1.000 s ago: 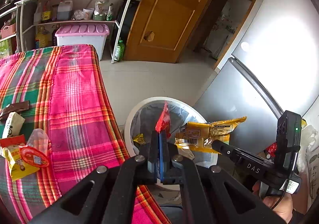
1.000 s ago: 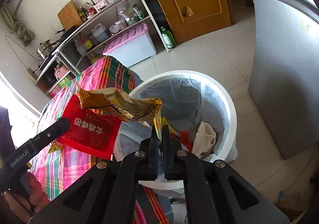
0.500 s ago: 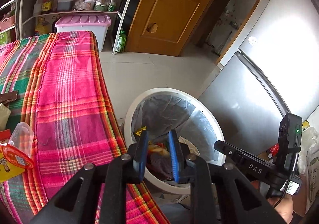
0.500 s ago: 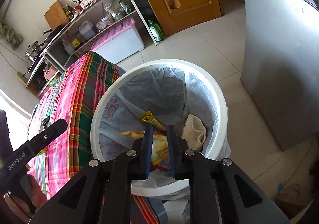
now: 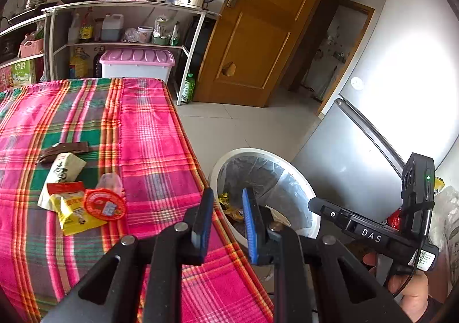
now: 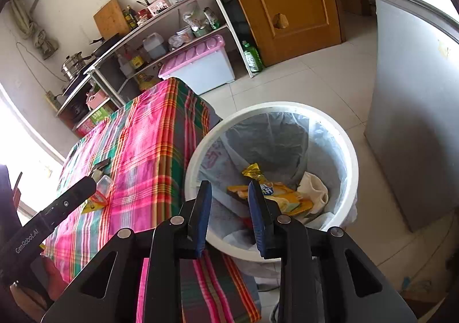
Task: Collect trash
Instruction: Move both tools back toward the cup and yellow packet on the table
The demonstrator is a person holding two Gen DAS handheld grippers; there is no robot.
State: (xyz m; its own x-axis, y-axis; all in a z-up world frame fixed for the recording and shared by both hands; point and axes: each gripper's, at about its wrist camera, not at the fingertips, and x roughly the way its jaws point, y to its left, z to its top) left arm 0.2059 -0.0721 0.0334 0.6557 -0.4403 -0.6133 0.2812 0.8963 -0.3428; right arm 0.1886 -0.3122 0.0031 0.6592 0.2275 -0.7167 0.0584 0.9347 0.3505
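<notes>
A white trash bin [image 5: 307, 196] with a grey liner stands on the floor beside the plaid-covered table [image 5: 149, 133]. In the right wrist view the bin [image 6: 351, 156] holds yellow wrappers [image 6: 289, 196] and a crumpled white piece [image 6: 314, 189]. My left gripper [image 5: 226, 193] is open and empty over the table's edge next to the bin. My right gripper [image 6: 229, 188] is open and empty just above the bin's near rim. On the table lie a brown bar wrapper [image 5: 64, 149], a white packet [image 5: 64, 169], a yellow packet [image 5: 73, 212], a red round lid [image 5: 104, 203] and a clear cup [image 5: 110, 181].
A silver fridge [image 5: 352, 156] stands right of the bin. A wooden door [image 5: 258, 36] and a shelf unit [image 5: 129, 36] with a pink-lidded box [image 5: 137, 64] are at the back. A green bottle [image 6: 252, 57] stands on the floor.
Both grippers opened and let go of their wrappers, the red one from the left and the yellow one from the right. The wrappers fell into the bin. Both grippers then pulled back from the bin.
</notes>
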